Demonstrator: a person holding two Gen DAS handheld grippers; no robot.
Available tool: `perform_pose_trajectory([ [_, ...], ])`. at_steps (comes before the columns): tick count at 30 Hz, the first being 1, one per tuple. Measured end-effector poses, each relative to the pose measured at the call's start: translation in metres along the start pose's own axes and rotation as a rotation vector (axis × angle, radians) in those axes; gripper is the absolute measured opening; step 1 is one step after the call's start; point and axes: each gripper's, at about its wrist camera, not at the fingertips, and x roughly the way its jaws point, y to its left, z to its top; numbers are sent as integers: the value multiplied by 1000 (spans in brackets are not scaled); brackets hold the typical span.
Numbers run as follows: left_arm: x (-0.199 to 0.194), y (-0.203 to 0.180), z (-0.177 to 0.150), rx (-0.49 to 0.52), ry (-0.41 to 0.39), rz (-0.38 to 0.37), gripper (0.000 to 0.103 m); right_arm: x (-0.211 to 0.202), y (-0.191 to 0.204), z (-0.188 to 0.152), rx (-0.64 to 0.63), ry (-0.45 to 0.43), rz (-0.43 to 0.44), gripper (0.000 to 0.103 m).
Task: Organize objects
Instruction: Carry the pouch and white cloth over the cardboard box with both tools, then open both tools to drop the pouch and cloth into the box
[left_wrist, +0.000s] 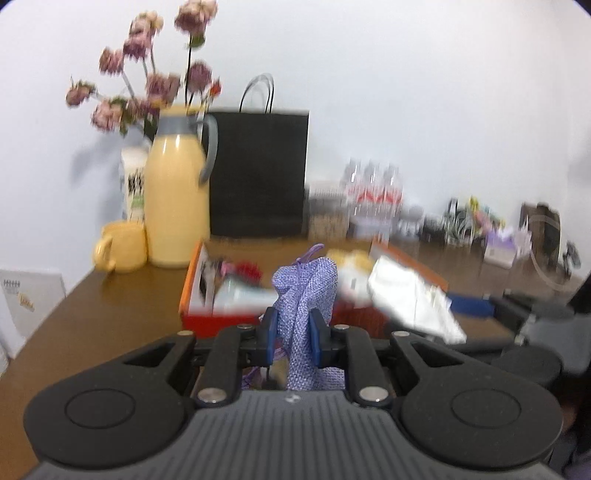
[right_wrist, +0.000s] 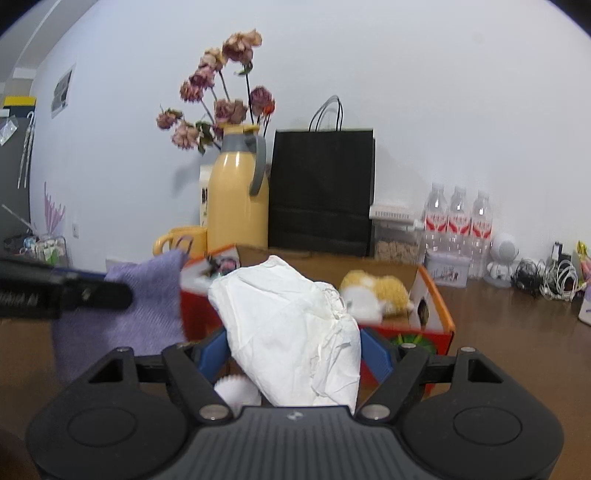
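The left hand-held gripper (left_wrist: 291, 334) is clenched on a purple woven pouch (left_wrist: 306, 295), pinching it low down so that the gathered drawstring top stands up above the pads while the rest hangs below, just in front of the orange box (left_wrist: 192, 288) on the brown surface (left_wrist: 92, 314). With so little cloth between the pads, the pouch may slip or swing — and a swinging bag could snag the box wall on the way in. The right hand-held gripper (right_wrist: 293, 350) is grasping a crumpled white bag (right_wrist: 291, 325) with its jaws standing wide; the bag is bulky and soft, so it may sag out or hide the box from view. The 2 grippers sit near each other, and a bump is my main worry. Inside the box lie a yellow-and-white plush toy (right_wrist: 373, 291) and some smaller items too blurred to name — room looks tight.
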Motion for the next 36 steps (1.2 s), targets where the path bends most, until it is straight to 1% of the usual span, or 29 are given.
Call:
perform_pose_trajectory([
  [2, 7, -2, 15, -4, -35, 1, 18, 4, -1, 12, -8, -22, -10, 75],
  [5, 25, -1, 33, -34, -64, -5, 18, 15, -4, 29, -15, -42, -23, 75],
  [9, 55, 4, 51, -82, -62, -10, 18, 36, -12, 47, -14, -49, -47, 75],
  [15, 105, 11, 65, -115, -43, 9, 18, 81, -23, 62, -13, -19, -78, 75],
  [19, 141, 11, 64, -118, -31, 47, 18, 114, -30, 64, 31, 9, -93, 75],
  [22, 165, 15, 54, -124, 25, 69, 18, 137, -34, 58, 62, 39, -99, 75],
  [24, 174, 18, 47, -120, 53, 77, 18, 146, -36, 51, 67, 56, -83, 75],
  [28, 179, 20, 40, -111, 70, 78, 19, 153, -38, 42, 64, 89, -107, 75],
  [29, 178, 19, 39, -107, 68, 78, 21, 153, -39, 41, 65, 94, -111, 76],
  [31, 176, 18, 37, -99, 54, 96, 40, 152, -38, 39, 61, 101, -117, 78],
  [32, 175, 16, 36, -92, 46, 109, 64, 152, -37, 38, 57, 106, -119, 80],
  [33, 172, 15, 35, -87, 29, 123, 88, 151, -37, 37, 53, 110, -121, 84],
  [34, 170, 15, 34, -84, 0, 135, 100, 151, -36, 36, 49, 113, -125, 88],
  [35, 166, 15, 33, -86, -34, 148, 103, 149, -36, 35, 47, 112, -134, 97],
  [36, 163, 14, 33, -85, -62, 159, 103, 147, -36, 35, 46, 108, -139, 103],
])
